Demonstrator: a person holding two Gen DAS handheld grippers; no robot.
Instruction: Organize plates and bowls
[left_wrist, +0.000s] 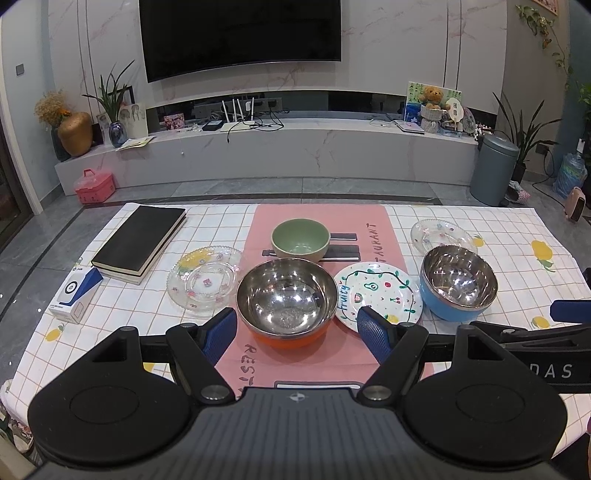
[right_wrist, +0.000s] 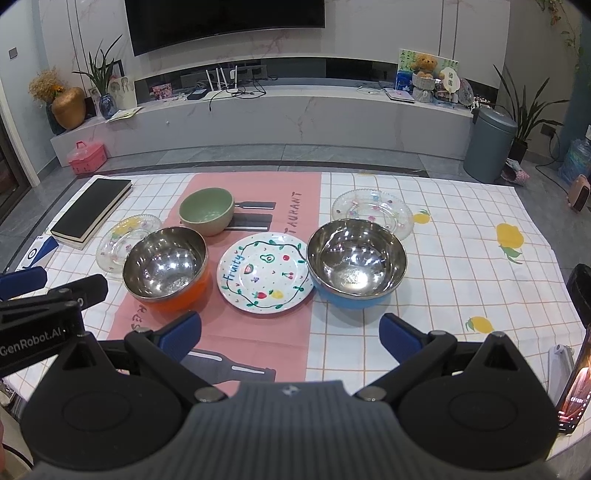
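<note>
Left wrist: orange bowl (left_wrist: 286, 301) ahead of left gripper (left_wrist: 297, 328) (spread).

A home living room: a wall-mounted television (left_wrist: 240, 35) hangs above a long marble media ledge (left_wrist: 266, 147) (router, teddy bear (left_wrist: 431, 96), vases), with potted plants (right_wrist: 524, 110) at right.

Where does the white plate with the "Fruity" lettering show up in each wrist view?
Left wrist view: the white plate sits right of centre, partly behind the left gripper's right-hand finger.
Right wrist view: it lies near the centre, fully visible.
Shared landmark: in both it lies between the orange bowl and the blue bowl.
</note>
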